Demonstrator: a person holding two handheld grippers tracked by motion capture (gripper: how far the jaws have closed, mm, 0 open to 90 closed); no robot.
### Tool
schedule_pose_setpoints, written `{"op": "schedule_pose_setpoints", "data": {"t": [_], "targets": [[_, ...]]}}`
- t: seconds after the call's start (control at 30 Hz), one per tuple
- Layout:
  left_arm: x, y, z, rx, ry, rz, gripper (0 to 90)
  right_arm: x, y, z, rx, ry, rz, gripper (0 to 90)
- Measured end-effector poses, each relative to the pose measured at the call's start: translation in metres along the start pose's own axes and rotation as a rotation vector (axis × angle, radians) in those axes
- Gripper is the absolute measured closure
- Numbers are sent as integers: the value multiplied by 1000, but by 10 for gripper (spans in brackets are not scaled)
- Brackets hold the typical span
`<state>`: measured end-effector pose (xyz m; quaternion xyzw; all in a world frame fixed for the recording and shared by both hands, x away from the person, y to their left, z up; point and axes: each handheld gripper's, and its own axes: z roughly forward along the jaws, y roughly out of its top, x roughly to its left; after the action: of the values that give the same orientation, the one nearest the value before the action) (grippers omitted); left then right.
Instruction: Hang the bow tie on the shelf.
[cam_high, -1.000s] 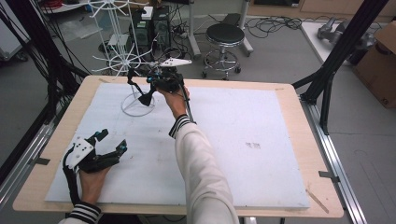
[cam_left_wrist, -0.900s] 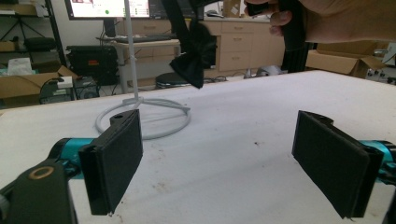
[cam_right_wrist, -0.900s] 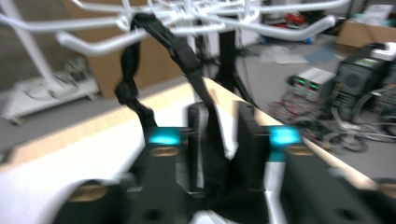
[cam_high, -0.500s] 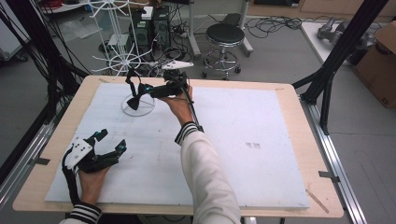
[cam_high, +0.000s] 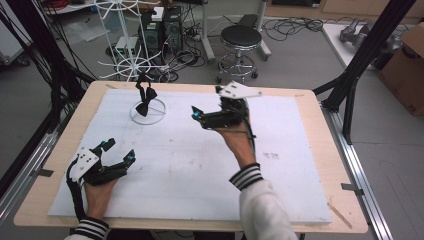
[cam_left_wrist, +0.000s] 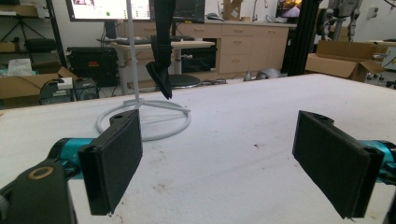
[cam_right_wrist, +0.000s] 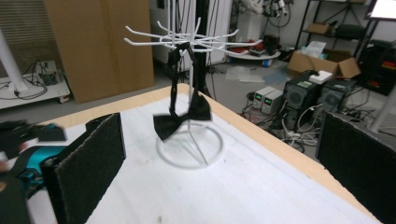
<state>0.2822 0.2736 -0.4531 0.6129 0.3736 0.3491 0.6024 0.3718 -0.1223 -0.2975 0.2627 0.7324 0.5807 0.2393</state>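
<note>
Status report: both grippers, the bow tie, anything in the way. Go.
Left gripper open, low over white mat. Right gripper open, empty, raised mid-table. Bow tie hanging on white rack. Nothing between grippers and rack.

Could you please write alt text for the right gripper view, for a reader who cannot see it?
A black bow tie hangs by its strap from a white wire rack standing on a white table. The right gripper frames it with open, empty jaws.
</note>
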Motion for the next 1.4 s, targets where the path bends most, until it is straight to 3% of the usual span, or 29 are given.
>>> {"op": "schedule_pose_setpoints", "data": {"t": [0.03,0.07,0.1,0.13,0.17,0.3,0.33,0.43,0.53,0.57,0.77,0.8,0.9,1.0,1.1,1.13,1.4], "targets": [[0,0,0,0,0,0,163,0,0,0,0,0,0,5],[0,0,0,0,1,0,163,-5,-7,-27,-19,-30,2,5],[0,0,0,0,1,0,164,-5,-7,-27,-19,-30,2,5],[0,0,0,1,0,-1,164,-11,-18,-55,-34,-77,9,6],[0,0,0,1,-1,2,164,-11,-18,-55,-34,-77,9,6],[-1,0,1,11,-3,9,164,-22,-50,-119,-52,-198,22,6],[-1,0,1,11,-3,9,164,-22,-50,-119,-52,-198,22,6],[-1,0,1,12,0,11,164,-27,-78,-155,-47,-284,18,6],[-1,0,1,11,5,12,164,-30,-93,-167,-44,-314,17,5],[-1,0,1,10,8,12,164,-32,-108,-175,-23,-345,23,5],[-1,0,1,13,12,7,164,-37,-145,-185,-75,-390,82,5],[-1,0,1,13,14,8,164,-39,-160,-183,-96,-416,112,5],[-1,0,1,14,17,8,164,-37,-177,-176,-131,-469,139,5],[-2,0,2,16,20,12,164,-38,-188,-166,-147,-483,164,5],[-2,1,2,21,21,18,164,-37,-195,-160,-130,-476,189,6],[-3,1,2,21,22,20,164,-35,-194,-159,-134,-474,158,5],[-2,1,2,22,23,16,164,-36,-194,-156,-108,-472,148,6]]}}
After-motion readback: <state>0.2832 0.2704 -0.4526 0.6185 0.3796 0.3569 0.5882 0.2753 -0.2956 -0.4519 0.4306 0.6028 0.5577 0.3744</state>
